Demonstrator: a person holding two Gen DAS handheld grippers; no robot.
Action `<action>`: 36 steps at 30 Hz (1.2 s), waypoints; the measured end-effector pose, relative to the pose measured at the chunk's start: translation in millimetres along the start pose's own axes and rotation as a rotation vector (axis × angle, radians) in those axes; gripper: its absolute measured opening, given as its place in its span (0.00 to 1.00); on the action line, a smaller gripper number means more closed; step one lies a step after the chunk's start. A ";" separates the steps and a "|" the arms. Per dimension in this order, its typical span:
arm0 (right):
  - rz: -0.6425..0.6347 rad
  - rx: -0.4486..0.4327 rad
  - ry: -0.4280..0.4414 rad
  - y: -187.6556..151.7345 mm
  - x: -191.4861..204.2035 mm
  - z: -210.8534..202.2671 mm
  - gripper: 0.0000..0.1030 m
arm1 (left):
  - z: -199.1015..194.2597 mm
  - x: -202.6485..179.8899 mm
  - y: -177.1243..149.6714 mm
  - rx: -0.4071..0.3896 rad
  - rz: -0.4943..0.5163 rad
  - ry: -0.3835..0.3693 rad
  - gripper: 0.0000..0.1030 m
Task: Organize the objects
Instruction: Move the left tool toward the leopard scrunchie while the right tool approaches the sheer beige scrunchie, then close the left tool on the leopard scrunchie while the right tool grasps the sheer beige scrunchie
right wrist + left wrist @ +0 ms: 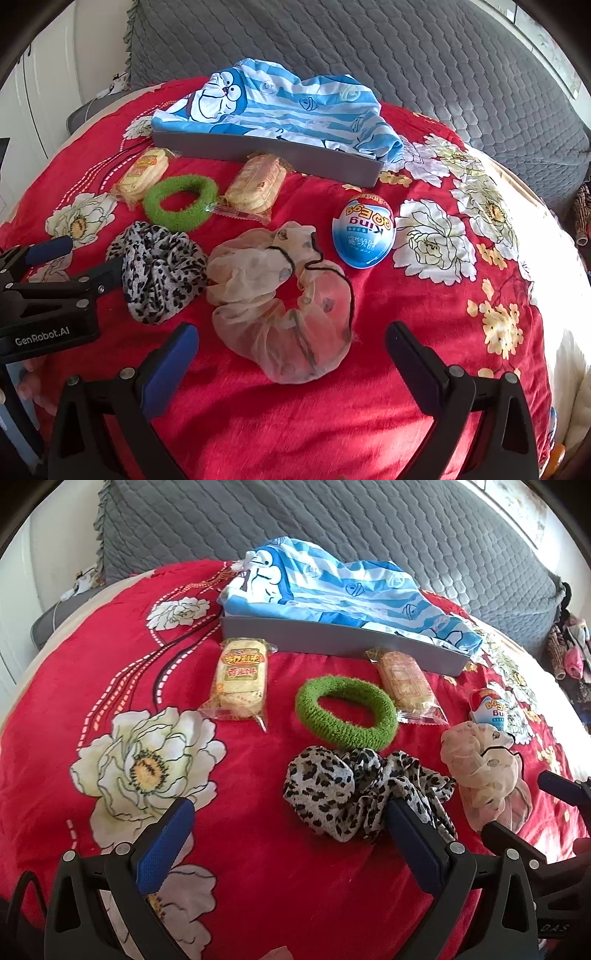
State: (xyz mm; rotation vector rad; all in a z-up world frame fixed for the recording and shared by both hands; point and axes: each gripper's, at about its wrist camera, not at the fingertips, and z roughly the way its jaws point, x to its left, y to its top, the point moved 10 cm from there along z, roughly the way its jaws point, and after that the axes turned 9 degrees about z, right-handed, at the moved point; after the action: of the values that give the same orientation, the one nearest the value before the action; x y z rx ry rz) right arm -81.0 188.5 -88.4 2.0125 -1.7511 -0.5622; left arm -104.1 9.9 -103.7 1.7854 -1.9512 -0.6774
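A leopard-print scrunchie [347,790] [162,273] lies on the red floral bedspread [258,775]. My left gripper [288,812] [96,254] is open, its right fingertip against the scrunchie's near edge. A sheer cream scrunchie [280,306] [484,771] lies between the open fingers of my right gripper [291,332] [515,801]. Behind are a green scrunchie [345,710] [181,206], two wrapped snack packs [240,681] [406,681], and a blue egg-shaped toy [364,232]. A grey box [332,638] [266,151] holds a blue-and-white striped cloth [332,583].
A grey quilted cover [369,48] spreads behind the box. The bedspread falls away at the right edge [554,295]. A grey stand with a cable [48,620] sits at the far left. Bare red bedspread [295,424] lies in front of the scrunchies.
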 end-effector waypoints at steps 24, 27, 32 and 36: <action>0.032 0.035 0.041 1.7 -4.1 28.0 0.84 | 36.2 -14.4 12.4 0.021 -0.039 -0.109 1.00; 0.037 0.038 0.048 2.2 -4.3 30.6 0.78 | 37.0 -15.1 13.4 0.016 -0.044 -0.120 1.00; 0.051 0.045 0.076 3.0 -3.3 32.6 0.69 | 36.4 -15.0 13.6 0.021 -0.051 -0.136 0.98; 0.055 0.048 0.100 3.2 -0.7 32.0 0.62 | 34.1 -16.0 13.8 0.020 -0.058 -0.162 0.86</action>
State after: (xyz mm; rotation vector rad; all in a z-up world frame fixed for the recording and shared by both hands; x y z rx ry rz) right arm -101.4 187.4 -113.3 1.9818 -1.7694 -0.3990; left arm -133.9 29.3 -122.3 1.8569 -2.0221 -0.8486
